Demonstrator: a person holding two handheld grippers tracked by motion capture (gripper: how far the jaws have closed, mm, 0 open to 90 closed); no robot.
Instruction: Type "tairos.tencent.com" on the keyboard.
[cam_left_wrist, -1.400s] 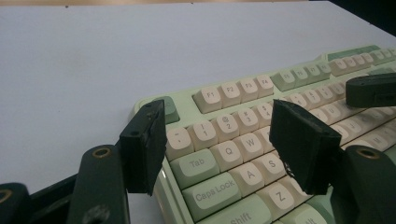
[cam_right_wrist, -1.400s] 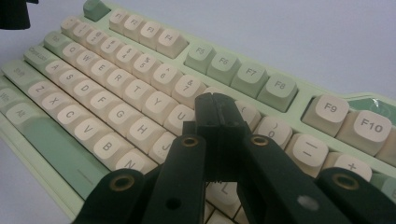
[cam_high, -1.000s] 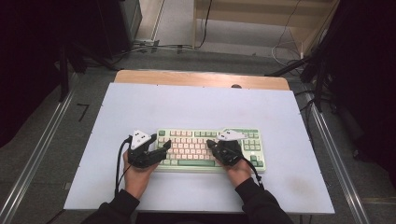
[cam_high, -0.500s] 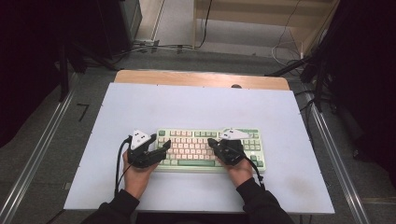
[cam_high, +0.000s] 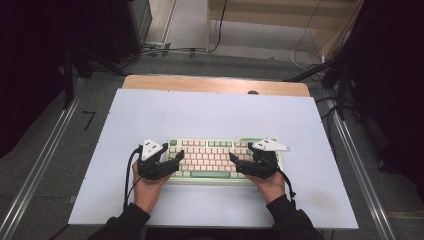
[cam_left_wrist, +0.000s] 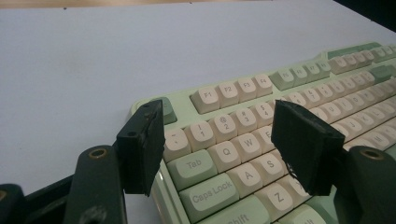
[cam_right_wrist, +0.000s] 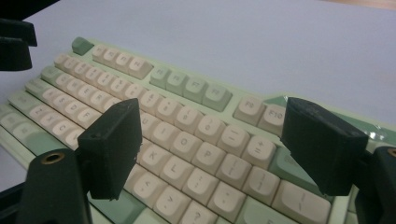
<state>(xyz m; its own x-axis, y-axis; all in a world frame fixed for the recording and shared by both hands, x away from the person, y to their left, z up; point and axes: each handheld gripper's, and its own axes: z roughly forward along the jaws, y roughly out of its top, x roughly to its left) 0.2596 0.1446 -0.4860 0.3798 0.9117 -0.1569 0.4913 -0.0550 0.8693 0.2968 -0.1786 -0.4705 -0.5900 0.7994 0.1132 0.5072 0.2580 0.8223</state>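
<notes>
Keyboard (cam_high: 220, 157) work was in hand, and both grippers were at it. The keyboard lay flat on the white bench (cam_high: 210, 112), with one gripper at each end of it.

The left gripper (cam_high: 176, 161) hung over the keyboard's left end. Seen from the left gripper view, its jaws stood apart with nothing between them. The Tab, Q, A and Caps Lock keys sat just under and between the jaws. No pad pressed on a key there.

The right gripper (cam_high: 236, 161) hung over the keyboard's right end. Its jaws had just been opening, and they stood wide apart now. Nothing was between them. In the right gripper view, the O, P and L keys lay below the gap. The far left gripper (cam_right_wrist: 14, 39) peeked in at the top corner of that view.

How far along was the job? I think it was somewhere in the middle. The keyboard was already in front of both grippers, so nothing had to be fetched. It looked like the right gripper had closed its jaws to poke a key and then let them go wide. No key looked pushed down at this moment. What was left, I guess, was more key pressing, one poke at a time. No screen showed, so I could not tell how many keys were already done.
</notes>
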